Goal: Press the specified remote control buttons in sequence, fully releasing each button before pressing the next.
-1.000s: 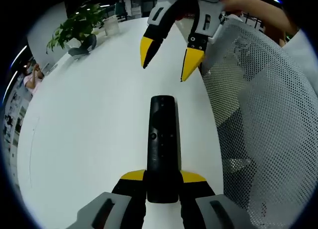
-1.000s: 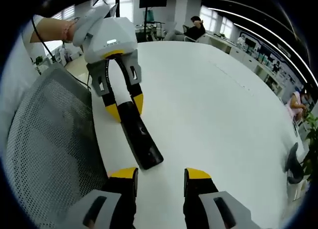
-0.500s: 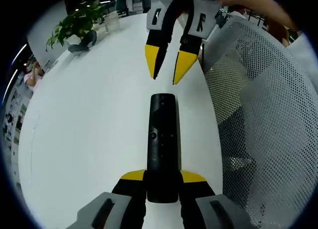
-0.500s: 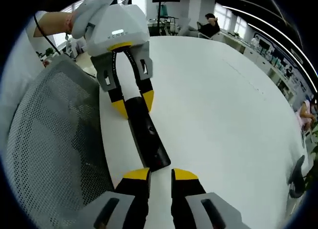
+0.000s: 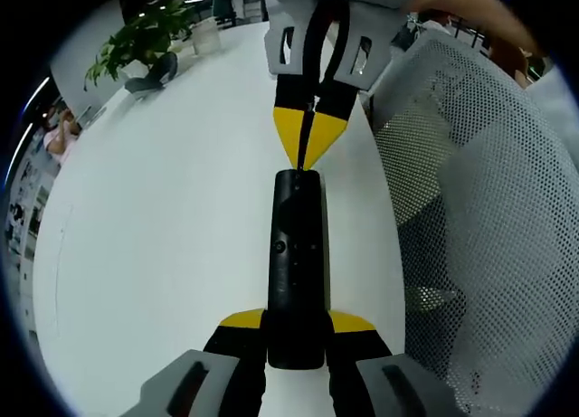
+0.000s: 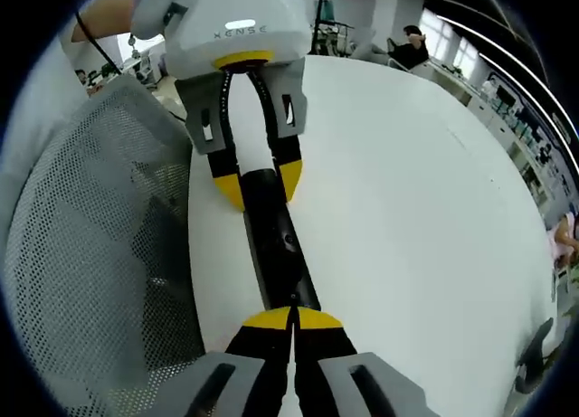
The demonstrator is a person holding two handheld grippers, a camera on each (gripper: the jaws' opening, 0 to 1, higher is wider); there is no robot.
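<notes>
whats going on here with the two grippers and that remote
A person is working a black remote control on a white table with two handheld grippers. The left gripper clamps one end of the remote to steady it. The right gripper has its jaws shut and its tips sit at the remote's far end, apparently lined up to press a button. A mesh chair back stands beside the table.
</notes>
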